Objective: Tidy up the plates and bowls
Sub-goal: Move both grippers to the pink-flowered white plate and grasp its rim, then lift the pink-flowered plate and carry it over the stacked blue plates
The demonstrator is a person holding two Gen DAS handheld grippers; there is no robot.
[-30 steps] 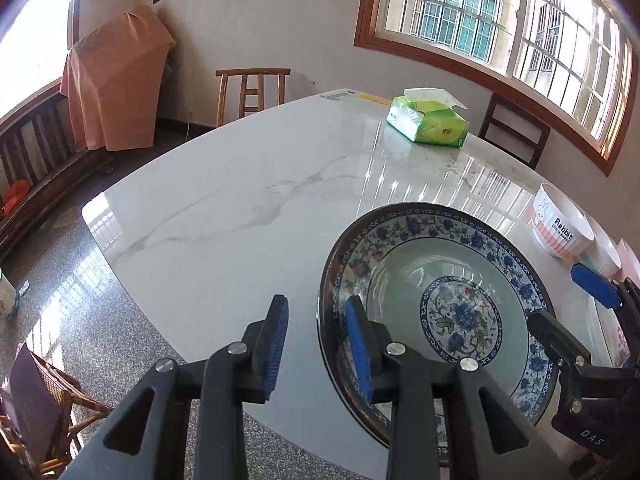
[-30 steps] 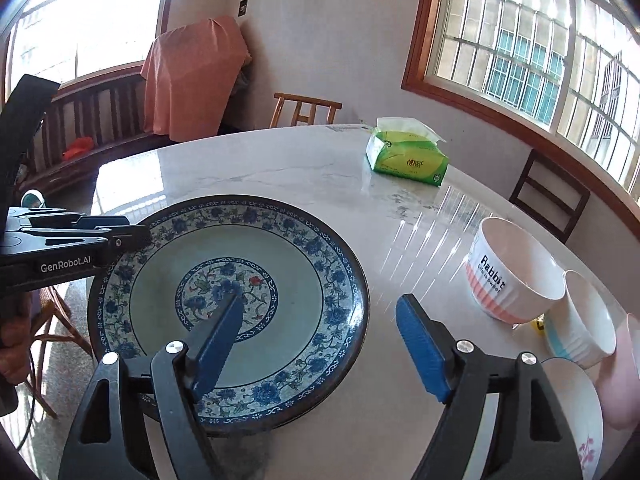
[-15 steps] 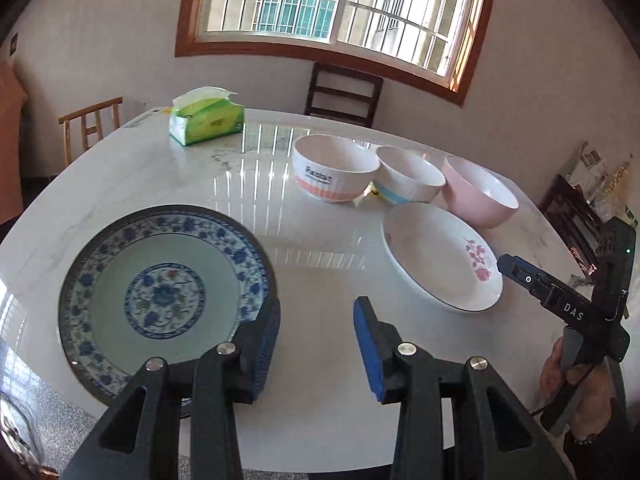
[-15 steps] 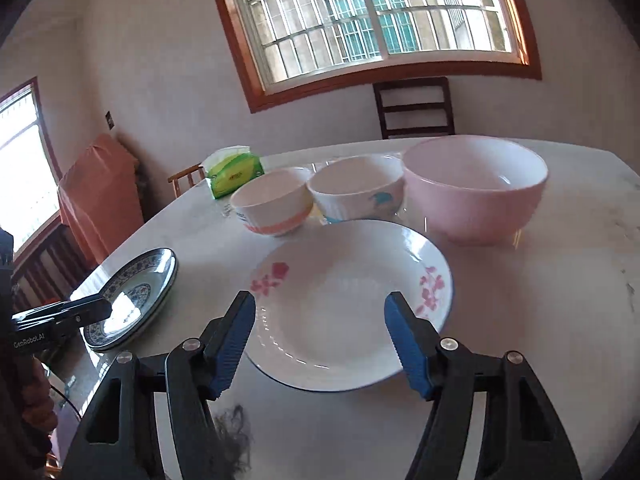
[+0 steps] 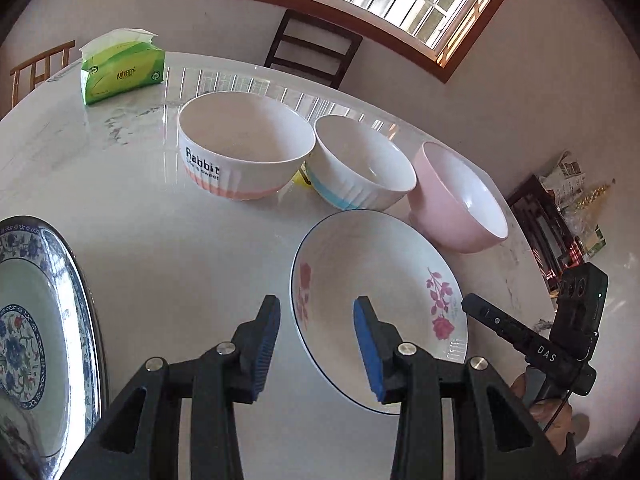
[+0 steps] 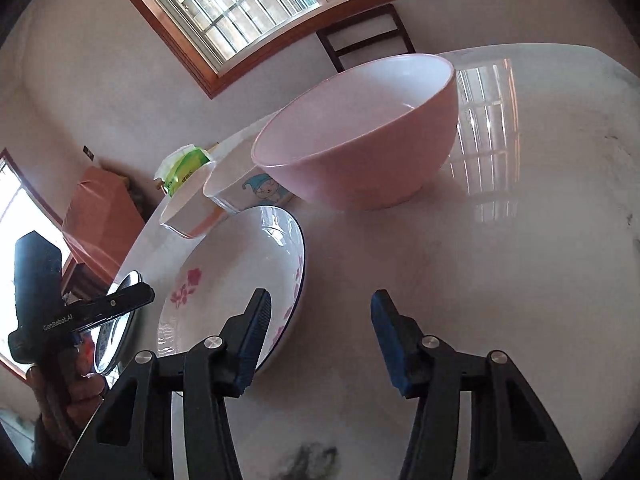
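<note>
Lying flat on the marble table, the rose plate is white with a thin dark rim and pink flower prints, and nothing sits in it. Behind it three bowls stand in a row, all apparently empty: the Rabbit bowl with an orange band, the blue-band bowl touching or nearly touching it, and the pink bowl close against the plate's far edge. From the right wrist view the pink bowl looms large, its white inside bare.

The left gripper hovers with jaws apart over the plate's near-left rim, holding nothing. The right gripper is also spread and empty, its left finger over the plate's edge; whether it touches is hard to say.

At the far left lies the blue-patterned plate, well apart. A green tissue pack sits at the table's far side.
</note>
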